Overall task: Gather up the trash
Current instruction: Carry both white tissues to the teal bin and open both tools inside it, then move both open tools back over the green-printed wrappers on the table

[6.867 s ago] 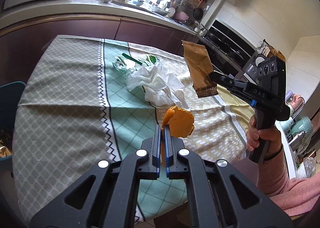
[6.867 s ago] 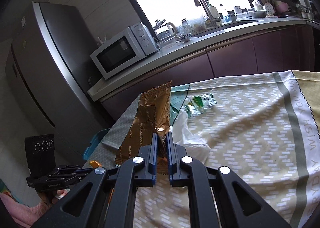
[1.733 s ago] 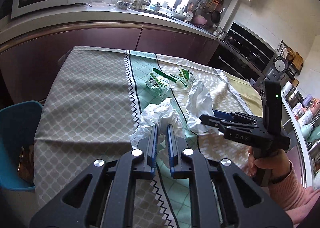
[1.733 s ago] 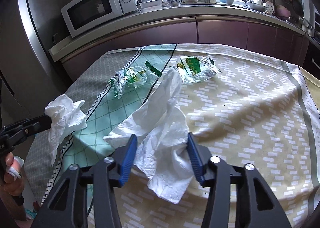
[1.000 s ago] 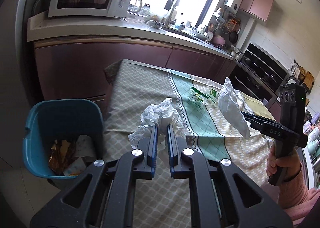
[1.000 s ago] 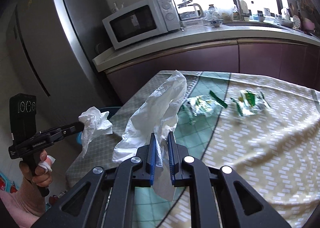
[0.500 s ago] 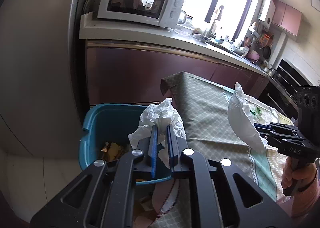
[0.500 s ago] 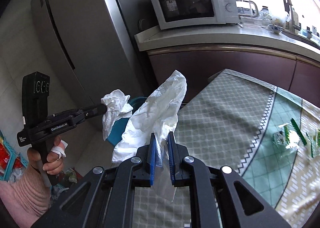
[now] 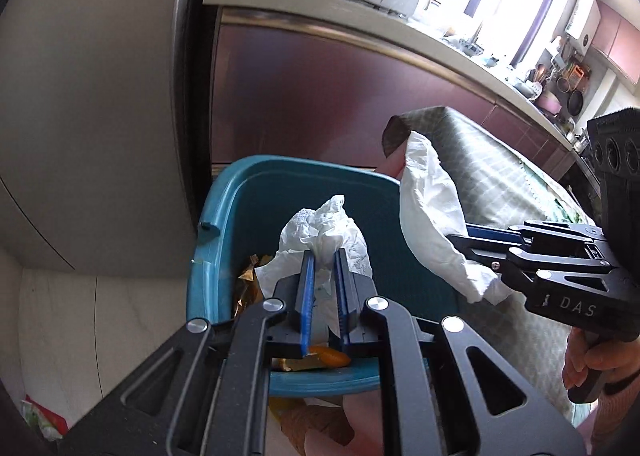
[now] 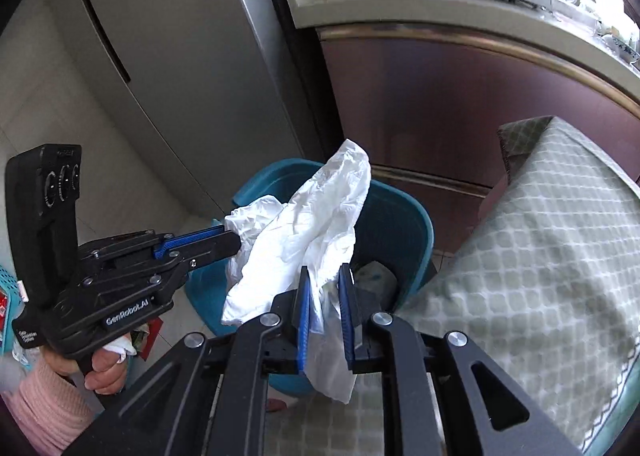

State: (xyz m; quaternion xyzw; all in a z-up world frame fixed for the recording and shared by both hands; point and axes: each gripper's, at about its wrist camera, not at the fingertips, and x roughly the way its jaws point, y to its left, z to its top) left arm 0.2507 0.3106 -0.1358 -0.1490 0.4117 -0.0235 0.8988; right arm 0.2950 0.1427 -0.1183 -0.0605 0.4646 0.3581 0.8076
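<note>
Tissues hang over the bin (image 9: 224, 212) now. At left, our left tongs (image 9: 323, 256) pinch a crumpled tissue (image 9: 324, 232) above scraps (image 9: 248, 288) already dropped inside. At right, our right tongs (image 10: 325, 276) are opening, their larger tissue (image 10: 320, 224) hanging loose between the blades over the rim. We judge both drops unfinished, with wrappers perhaps waiting on the counter (image 10: 540, 256).

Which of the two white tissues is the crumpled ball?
The tissue in the left gripper: a tight crumpled wad. The right gripper's tissue hangs long and loose.
</note>
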